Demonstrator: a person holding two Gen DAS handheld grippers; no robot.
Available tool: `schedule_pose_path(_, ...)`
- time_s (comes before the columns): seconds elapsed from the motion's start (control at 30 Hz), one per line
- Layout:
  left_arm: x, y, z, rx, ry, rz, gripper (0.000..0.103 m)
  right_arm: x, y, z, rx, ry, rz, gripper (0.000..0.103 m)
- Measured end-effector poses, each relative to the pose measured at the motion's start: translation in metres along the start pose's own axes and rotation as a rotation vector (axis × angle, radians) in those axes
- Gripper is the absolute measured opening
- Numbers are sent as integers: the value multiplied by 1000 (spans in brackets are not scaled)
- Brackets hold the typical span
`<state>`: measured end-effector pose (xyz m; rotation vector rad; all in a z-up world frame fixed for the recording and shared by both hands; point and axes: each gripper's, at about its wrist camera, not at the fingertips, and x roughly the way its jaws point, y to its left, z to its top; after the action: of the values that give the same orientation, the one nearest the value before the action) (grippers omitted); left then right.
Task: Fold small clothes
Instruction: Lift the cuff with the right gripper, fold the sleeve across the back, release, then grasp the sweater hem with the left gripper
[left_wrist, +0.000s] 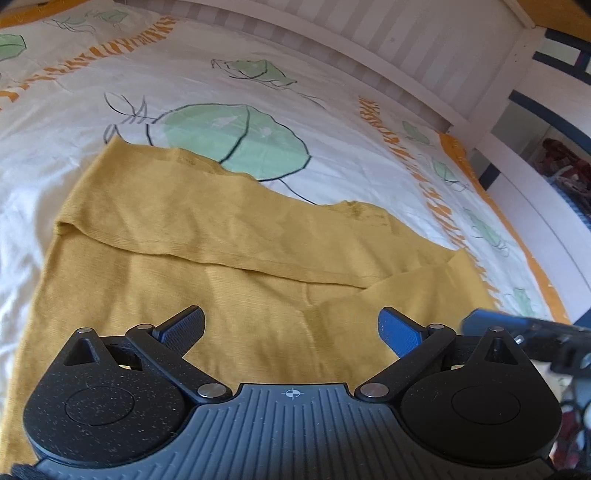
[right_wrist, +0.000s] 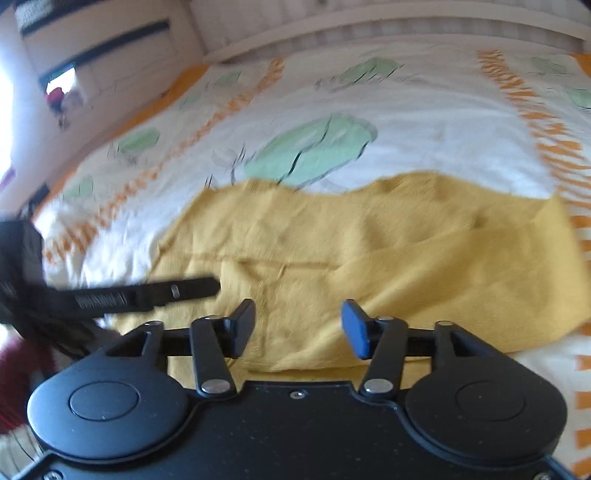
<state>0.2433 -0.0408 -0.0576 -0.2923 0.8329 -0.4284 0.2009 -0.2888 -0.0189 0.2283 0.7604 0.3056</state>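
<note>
Mustard-yellow garment (left_wrist: 207, 236) lies spread over the lower middle of both views, one flap folded across it. Nearest, the left gripper (left_wrist: 291, 328) hangs above the cloth with jaws wide and empty; the right gripper (right_wrist: 298, 326) also stands apart, gripping nothing. Behind, a white bedspread (left_wrist: 332, 110) with green leaves runs to the striped headboard (left_wrist: 406, 40) at the top

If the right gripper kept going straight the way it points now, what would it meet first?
Most likely the yellow garment lying on the bedsheet; the right gripper is open, with nothing between it and the cloth. Depth is uncertain.
</note>
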Motion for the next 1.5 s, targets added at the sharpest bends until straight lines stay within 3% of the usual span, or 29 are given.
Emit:
schedule_pose_path(0.2, 19, -14, -13, -29, 46, -25, 101, -38, -29, 6, 100, -97, -34, 67)
schedule_pose_path(0.4, 37, -26, -23, 17, 24, -34, 101, -51, -49, -11, 189, -127, -18, 68)
schedule_pose_path(0.6, 44, -34, -25, 74, -20, -53, 100, -43, -70, -31, 328, -144, 33, 69)
schedule_pose_path(0.7, 43, -41, -25, 101, -52, -88, 91, -36, -77, -41, 384, -142, 57, 70)
schedule_pose_path(0.9, 53, -44, -29, 119, -18, -77, 90, -30, -81, -53, 425, -137, 76, 71)
schedule_pose_path(1.03, 49, -42, -28, 97, -7, -55, 75, -31, -85, -56, 436, -138, 73, 72)
schedule_pose_path(1.1, 49, -45, -26, 114, 2, -21, 47, -30, -86, -57, 442, -136, 68, 73)
schedule_pose_path(1.13, 50, -46, -24, 128, 14, -2, 9, -29, -86, -58, 442, -135, 66, 74)
schedule_pose_path(1.17, 52, -45, -21, 125, 42, -6, 3, -29, -86, -58, 441, -134, 63, 74)
schedule_pose_path(1.3, 46, -48, 4, 61, 80, -102, 3, -33, -82, -57, 416, -128, 48, 74)
schedule_pose_path(1.5, 17, -106, 84, 141, 37, -248, 3, -34, -71, -52, 350, -111, 51, 74)
